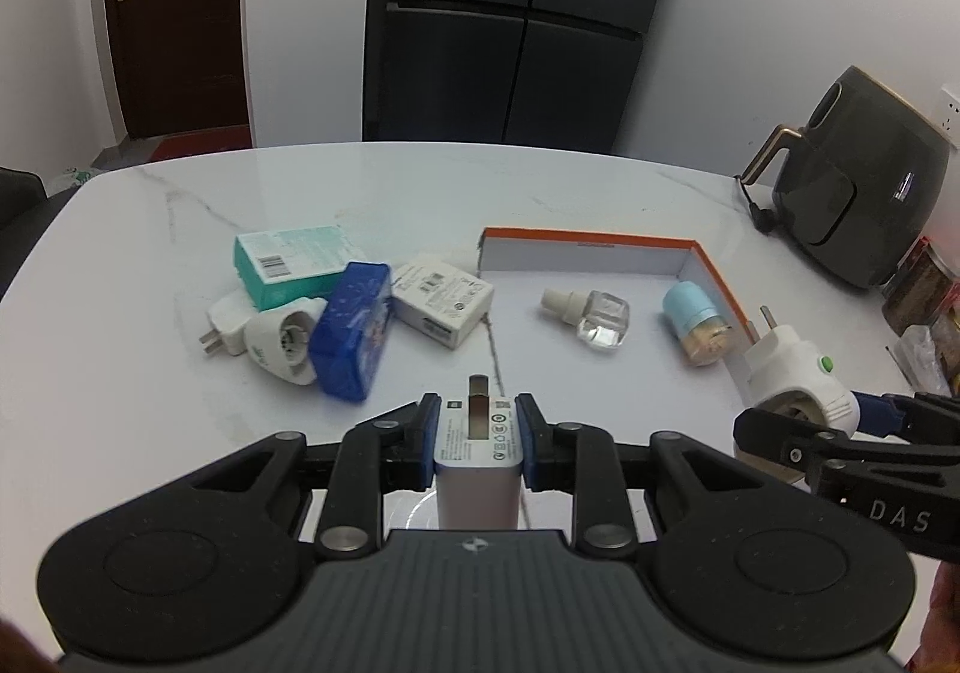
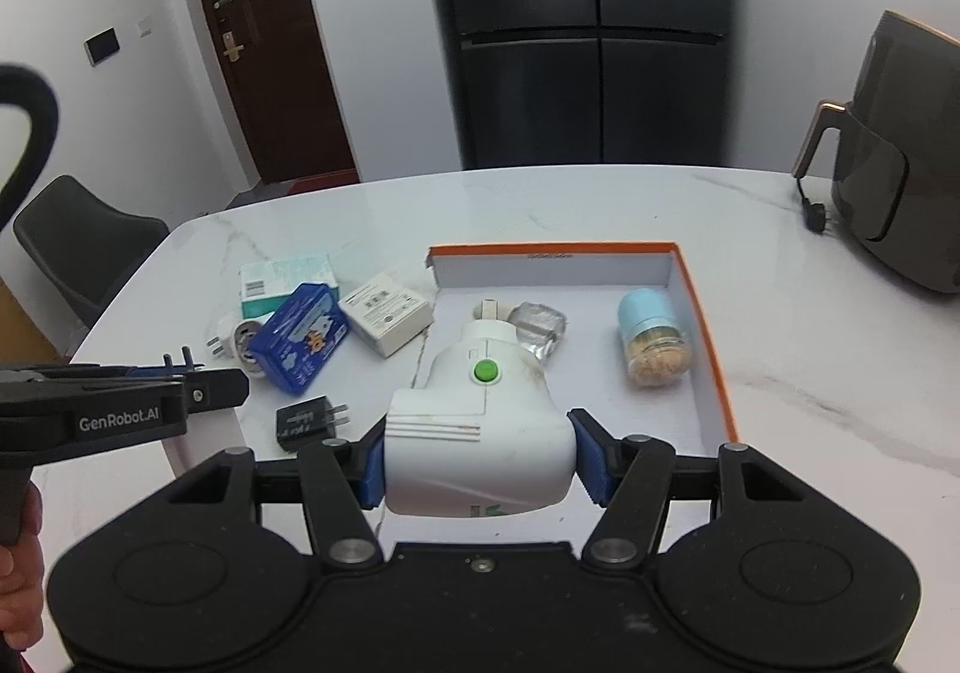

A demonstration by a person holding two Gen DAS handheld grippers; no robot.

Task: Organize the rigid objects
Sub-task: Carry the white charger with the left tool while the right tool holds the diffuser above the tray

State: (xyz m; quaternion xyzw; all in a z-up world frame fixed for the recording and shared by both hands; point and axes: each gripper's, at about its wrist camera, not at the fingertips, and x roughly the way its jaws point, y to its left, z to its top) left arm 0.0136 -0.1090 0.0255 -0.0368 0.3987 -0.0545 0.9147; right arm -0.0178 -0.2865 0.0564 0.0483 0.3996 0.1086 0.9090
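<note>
My left gripper [image 1: 477, 427] is shut on a white charger [image 1: 477, 448] whose prongs point forward, held above the marble table [image 1: 372, 193]. My right gripper [image 2: 477, 460] is shut on a white plug-in device with a green button [image 2: 480, 421], near the front of the orange-rimmed tray [image 2: 708, 349]. Inside the tray lie a clear bottle [image 2: 540, 325] and a blue-capped bottle [image 2: 654, 343]. To the left lie a teal box [image 1: 294, 265], a blue box [image 1: 354, 331], a white box [image 1: 441, 298] and another white plug-in device [image 1: 282, 340]. The left gripper [image 2: 198, 379] shows at the left of the right wrist view.
A small black adapter [image 2: 309, 424] lies on the table in front of the pile. A dark air fryer [image 2: 900, 175] with its cord stands at the right rear. Jars [image 1: 918, 289] sit at the far right edge. A dark chair [image 2: 84, 247] stands beyond the table's left end.
</note>
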